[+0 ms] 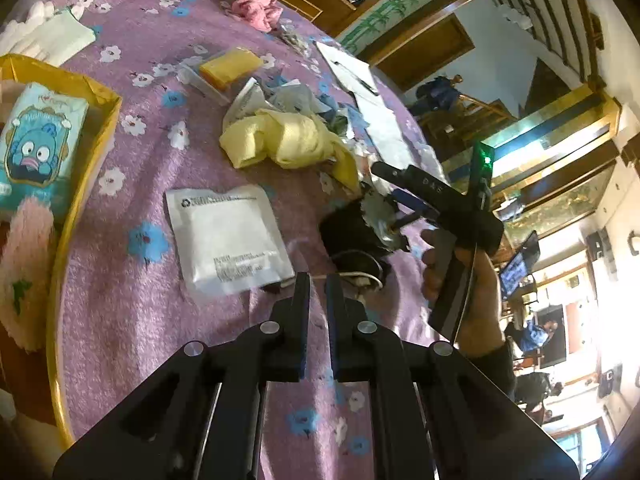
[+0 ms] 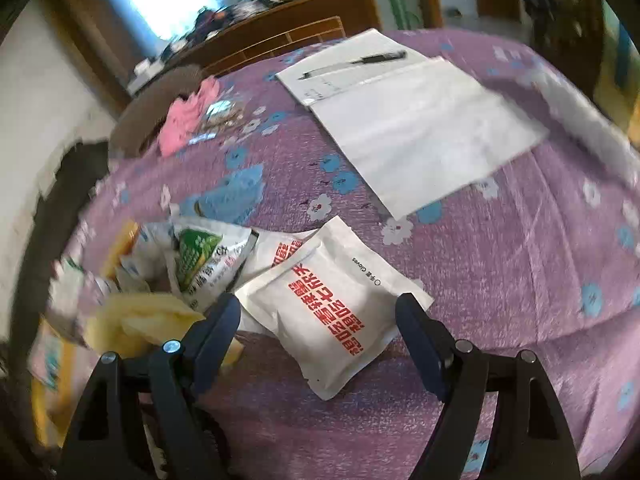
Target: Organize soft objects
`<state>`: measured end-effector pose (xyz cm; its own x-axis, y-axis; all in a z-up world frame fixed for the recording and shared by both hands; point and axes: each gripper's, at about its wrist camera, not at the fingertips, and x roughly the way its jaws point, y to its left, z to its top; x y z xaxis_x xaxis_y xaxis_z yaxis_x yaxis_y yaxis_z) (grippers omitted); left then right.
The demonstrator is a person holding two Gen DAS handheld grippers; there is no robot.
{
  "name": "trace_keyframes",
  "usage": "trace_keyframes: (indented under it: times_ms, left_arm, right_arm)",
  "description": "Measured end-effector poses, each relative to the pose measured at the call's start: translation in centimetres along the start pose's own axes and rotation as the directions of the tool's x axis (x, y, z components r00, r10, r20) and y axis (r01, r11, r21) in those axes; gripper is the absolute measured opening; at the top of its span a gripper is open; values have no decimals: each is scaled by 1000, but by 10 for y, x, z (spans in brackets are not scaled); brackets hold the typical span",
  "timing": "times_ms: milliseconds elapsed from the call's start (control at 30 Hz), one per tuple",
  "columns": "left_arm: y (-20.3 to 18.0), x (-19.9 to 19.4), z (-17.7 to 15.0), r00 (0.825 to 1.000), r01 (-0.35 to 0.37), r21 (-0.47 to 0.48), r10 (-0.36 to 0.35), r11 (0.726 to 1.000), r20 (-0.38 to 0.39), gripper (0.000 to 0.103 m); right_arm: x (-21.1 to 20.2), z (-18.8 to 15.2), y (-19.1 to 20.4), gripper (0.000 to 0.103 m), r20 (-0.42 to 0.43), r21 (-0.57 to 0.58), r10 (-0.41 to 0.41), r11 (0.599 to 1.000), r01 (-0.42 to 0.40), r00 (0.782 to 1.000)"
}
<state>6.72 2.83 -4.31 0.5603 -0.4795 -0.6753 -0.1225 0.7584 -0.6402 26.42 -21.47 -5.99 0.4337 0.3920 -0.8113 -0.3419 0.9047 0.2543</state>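
My left gripper [image 1: 318,280] is shut and empty, low over the purple floral cloth [image 1: 132,292], just in front of a white packet [image 1: 228,238] and a black fuzzy object with a white cord [image 1: 352,236]. A yellow cloth [image 1: 280,140] lies crumpled beyond. A yellow box [image 1: 96,128] at the left holds a blue cartoon tissue pack [image 1: 36,140] and a pink fluffy item [image 1: 24,268]. My right gripper [image 2: 318,308] is open, its fingers either side of a white packet with red print [image 2: 336,304]. The yellow cloth [image 2: 136,320] lies at its left. The right gripper also shows in the left wrist view [image 1: 384,188].
A pink cloth [image 1: 258,6] and a yellow sponge pack [image 1: 228,66] lie farther back. Small wrappers [image 2: 200,260] are piled beside the yellow cloth. A large white envelope [image 2: 420,132] and a notepad with a pen [image 2: 352,62] lie at the far side. White folded cloths [image 1: 44,36] sit at the far left.
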Motion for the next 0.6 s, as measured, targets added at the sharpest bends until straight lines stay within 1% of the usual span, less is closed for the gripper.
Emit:
trace_keyframes:
  times_ms: [33,133,167,200,233,267,300,333,367,400,433,467,500,533,567,600]
  left_arm:
    - [0,1,1,1000,-24,1,24,1000,-4,6]
    - [-2,2,2,999,-42,29,42,999,-15,6]
    - [-3,3,2,998,-64,43,65,997,-19,10]
    - [-4,4,3,996,-86,56,87,995,-21,11]
    - [-5,5,3,994,-105,65,107,992,-17,17]
    - [-5,6,4,992,-122,72,123,990,-14,25]
    - [-6,9,5,989,-146,79,147,986,-7,30]
    - [-8,13,7,984,-177,98,178,979,1,40]
    - [-9,16,7,979,-205,115,206,972,3,46]
    - [-10,21,8,971,-237,140,239,961,-1,48]
    - [-12,27,10,964,-259,169,264,951,-9,48]
    - [-12,32,13,959,-274,179,281,945,-18,48]
    - [-10,34,14,956,-283,172,291,943,-23,48]
    - [-9,35,17,954,-289,170,298,942,-26,48]
    - [-9,33,20,953,-293,170,302,941,-28,48]
    - [-10,30,23,952,-295,166,304,941,-26,48]
  right_arm:
    - [0,0,1,80,-3,-9,-6,1000,6,1000]
    - [0,-3,5,80,-9,-41,-29,999,28,1000]
    - [0,-4,6,79,-7,-48,-37,998,36,999]
    - [-1,-6,7,74,-3,-55,-55,997,55,998]
    - [-1,-7,10,65,3,-75,-97,992,97,995]
    - [-1,-9,13,59,11,-90,-135,987,135,991]
    - [0,-8,13,56,14,-93,-139,986,140,990]
    - [0,-9,13,53,17,-99,-142,985,143,990]
    - [-1,-9,13,50,21,-101,-141,985,142,990]
    - [-3,-10,12,45,26,-94,-130,987,132,991]
    - [-5,-10,11,42,32,-85,-121,989,123,992]
    - [-8,-11,10,39,40,-73,-107,991,110,993]
    - [-17,-12,10,26,59,-55,-71,996,74,996]
    - [-24,-14,10,19,75,-44,-63,997,66,995]
    - [-34,-16,11,14,94,-38,-54,998,58,994]
    - [-43,-18,12,0,107,-27,-38,999,41,994]
